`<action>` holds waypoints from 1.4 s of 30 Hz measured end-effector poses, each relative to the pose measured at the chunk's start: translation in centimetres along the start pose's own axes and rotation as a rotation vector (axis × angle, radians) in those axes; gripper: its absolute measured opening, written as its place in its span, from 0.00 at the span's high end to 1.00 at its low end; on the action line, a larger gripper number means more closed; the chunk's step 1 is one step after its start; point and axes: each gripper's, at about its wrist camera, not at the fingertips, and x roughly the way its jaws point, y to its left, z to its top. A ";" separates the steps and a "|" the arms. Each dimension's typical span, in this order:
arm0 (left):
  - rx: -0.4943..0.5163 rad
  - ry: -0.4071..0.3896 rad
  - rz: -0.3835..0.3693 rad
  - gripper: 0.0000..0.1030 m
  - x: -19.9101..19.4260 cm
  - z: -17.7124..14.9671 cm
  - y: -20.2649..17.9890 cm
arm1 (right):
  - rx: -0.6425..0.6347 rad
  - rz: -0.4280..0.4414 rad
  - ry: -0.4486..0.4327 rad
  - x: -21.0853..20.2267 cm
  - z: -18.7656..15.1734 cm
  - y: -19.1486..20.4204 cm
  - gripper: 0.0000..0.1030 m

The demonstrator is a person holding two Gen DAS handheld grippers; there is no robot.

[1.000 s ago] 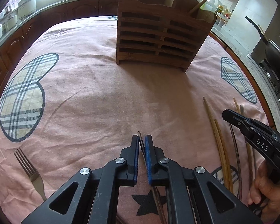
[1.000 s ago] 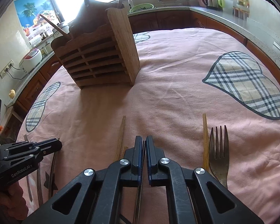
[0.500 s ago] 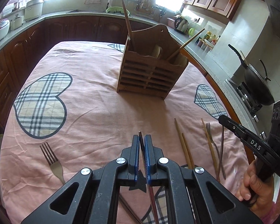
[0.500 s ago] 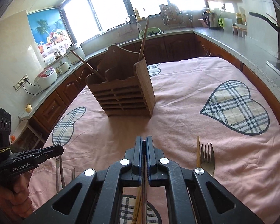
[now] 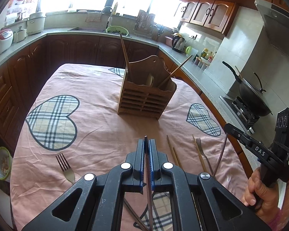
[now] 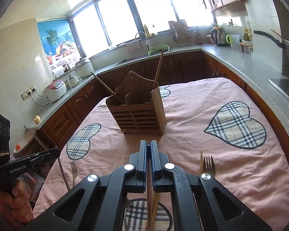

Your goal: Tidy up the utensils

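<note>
Looking along the left hand-held gripper [image 5: 148, 144], we see a fork [image 5: 64, 166] lying alone on the pink cloth [image 5: 98, 127] to its left, and to its right a loose row of chopsticks [image 5: 173, 155] with a second fork [image 5: 200, 148]. The right hand-held gripper [image 5: 227, 126] shows at the far right edge, a hand [image 5: 260, 196] on its handle. A wok [image 5: 254, 100] sits on the stove beyond the bench edge.

From the right wrist we get what that view lacks: the wide bare stretch of cloth with a plaid heart [image 6: 235, 124] to the right, a fork [image 6: 208, 163] with a chopstick [image 6: 201, 158] just beside it, and the left hand-held gripper [image 6: 56, 151] low at the left, off the bench edge.

The holder [image 5: 146, 100] stands upright mid-bench, well apart from both tools, with open cloth on every side and two sticks already leaning out of it. Counters run close around the bench.

Both pairs of jaws are drawn narrow. The left ones pinch a thin dark chopstick [image 5: 149, 182] that runs back under the tool; the right ones clamp a reddish chopstick [image 6: 149, 192] the same way, both lifted clear of the cloth.
</note>
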 end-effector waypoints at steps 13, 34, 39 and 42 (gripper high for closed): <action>-0.007 -0.089 -0.004 0.97 -3.3 0.7 0.6 | -0.037 0.017 -0.092 -3.0 2.2 1.8 0.97; -0.005 -0.258 -0.023 0.97 -4.5 4.1 1.9 | -0.036 0.035 -0.207 -2.4 6.4 2.7 0.97; -0.009 -0.293 -0.029 0.97 -3.7 6.0 2.3 | -0.023 0.047 -0.244 -1.6 8.4 2.7 0.97; -0.003 -0.316 -0.029 0.97 -2.9 7.1 2.5 | -0.022 0.050 -0.270 -1.0 9.9 2.8 0.97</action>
